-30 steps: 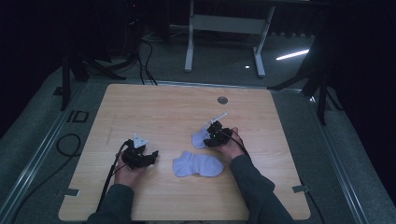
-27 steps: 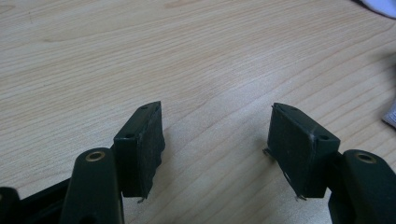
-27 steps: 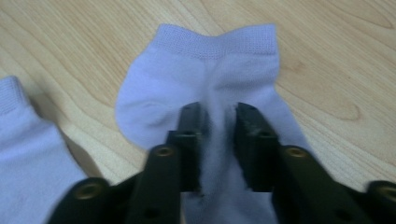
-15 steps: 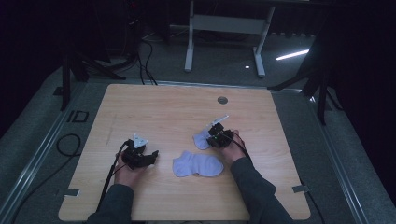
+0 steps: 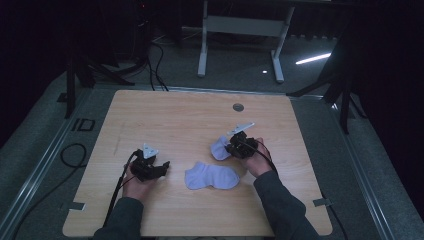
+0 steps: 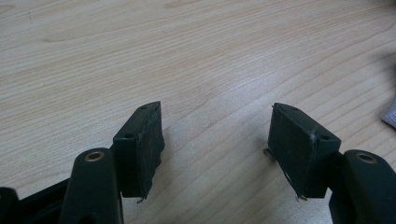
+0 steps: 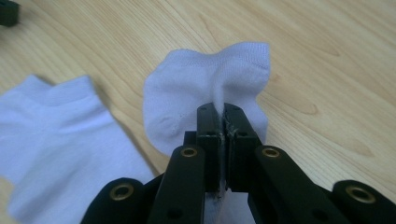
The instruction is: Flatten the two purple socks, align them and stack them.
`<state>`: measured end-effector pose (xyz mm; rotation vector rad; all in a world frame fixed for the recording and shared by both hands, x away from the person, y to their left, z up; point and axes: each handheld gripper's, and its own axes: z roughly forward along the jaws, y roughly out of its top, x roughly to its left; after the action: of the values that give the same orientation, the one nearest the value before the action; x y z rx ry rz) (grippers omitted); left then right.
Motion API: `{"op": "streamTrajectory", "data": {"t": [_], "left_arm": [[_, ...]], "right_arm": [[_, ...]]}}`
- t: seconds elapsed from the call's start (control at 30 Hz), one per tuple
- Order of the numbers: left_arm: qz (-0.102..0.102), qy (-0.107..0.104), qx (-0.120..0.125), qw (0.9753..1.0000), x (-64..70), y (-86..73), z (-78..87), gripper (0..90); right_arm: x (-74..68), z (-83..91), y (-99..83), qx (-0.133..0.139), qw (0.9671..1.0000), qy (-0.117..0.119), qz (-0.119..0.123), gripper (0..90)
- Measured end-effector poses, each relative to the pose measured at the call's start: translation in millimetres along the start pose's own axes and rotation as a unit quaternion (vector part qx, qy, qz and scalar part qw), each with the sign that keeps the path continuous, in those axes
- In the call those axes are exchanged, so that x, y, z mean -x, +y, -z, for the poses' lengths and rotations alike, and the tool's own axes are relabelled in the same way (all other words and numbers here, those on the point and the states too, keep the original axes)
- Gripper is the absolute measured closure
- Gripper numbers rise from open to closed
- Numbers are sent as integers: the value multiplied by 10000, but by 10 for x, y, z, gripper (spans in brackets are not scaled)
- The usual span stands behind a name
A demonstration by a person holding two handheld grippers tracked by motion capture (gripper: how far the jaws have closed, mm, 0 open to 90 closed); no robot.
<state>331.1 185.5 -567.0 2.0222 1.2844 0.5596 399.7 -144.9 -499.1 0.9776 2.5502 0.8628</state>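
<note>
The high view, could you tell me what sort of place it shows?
Probably a dim recording studio or lab: a lone wooden table on grey carpet, dark stands and cables around it, a white-legged desk frame behind.

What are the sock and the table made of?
The pinched sock looks like soft knitted cotton, matte white, with fine ribbing at its edge. The table looks like light wood or a wood-look laminate, smooth, with grain lines; which one I cannot tell.

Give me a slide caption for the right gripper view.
Right gripper shut on a white sock, pinching its fabric above the table; second sock lies flat beside it.
</note>
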Motion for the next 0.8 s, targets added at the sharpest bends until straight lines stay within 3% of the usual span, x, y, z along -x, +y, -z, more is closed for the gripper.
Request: {"op": "streamTrajectory", "data": {"t": [0.43,0.8], "left_arm": [[26,30,1,10000,10,2,-1,353],[60,65,-8,10000,19,3,-1,354]], "right_arm": [[-106,421,-23,155,9993,-118,310,861],[-301,640,43,387,9983,-48,426,860]]}}
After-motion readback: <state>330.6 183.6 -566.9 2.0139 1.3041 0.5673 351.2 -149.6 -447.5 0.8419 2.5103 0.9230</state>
